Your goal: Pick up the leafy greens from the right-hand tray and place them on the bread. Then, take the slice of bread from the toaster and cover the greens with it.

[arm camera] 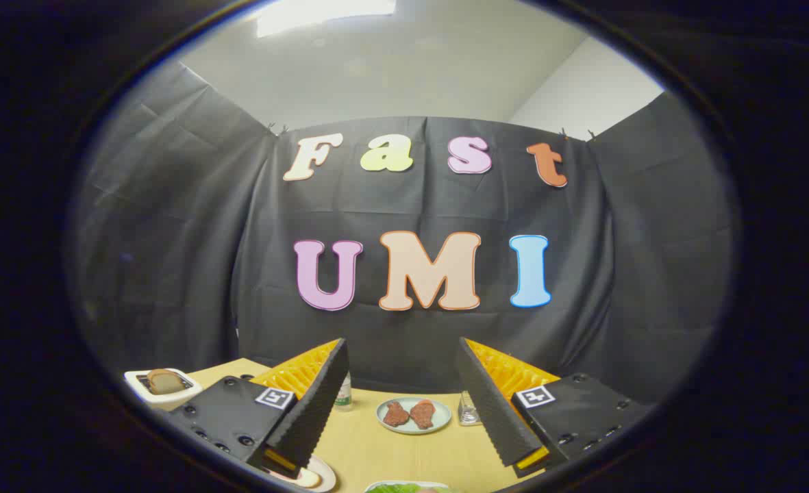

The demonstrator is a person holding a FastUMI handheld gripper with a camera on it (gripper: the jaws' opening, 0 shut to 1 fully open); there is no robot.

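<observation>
Tool point(402, 404) raised above the desk point(377, 448), aimed mostly at the booth wall; its two fingers stand wide apart with nothing between them.

Landmark: the plate with two reddish-brown meat pieces point(414, 415), seen between the fingers and beyond them, toward the wall.
- Leafy greens point(404, 488): nearer the tool than that plate, right under the gap between the fingers. Only a green sliver shows; the tray beneath cannot be made out.
- Toaster point(161, 387): well to the left of the plate, with a bread slice point(164, 381) standing up out of its slot.
- Small plate point(312, 476): left of and nearer than the meat plate, half hidden under the left finger. Something pale lies on it, probably the base bread, but I cannot be sure.
- Small bottle point(343, 395) just left of the meat plate; clear glass item point(468, 409) just right of it.

Judgement: greens not yet gripped; task looks to be at its start.

Risks from here:
1. The greens sit almost below the camera's sight, so the descent is close to blind. Fingers may close on the tray rim or on air.
2. Leaves are thin and limp. A shallow pinch could take one leaf or let them slip during carry.
3. Left finger hangs over the small plate; a careless drop could knock it.
4. A sweep toward the toaster passes near the bottle, which could tip.
</observation>
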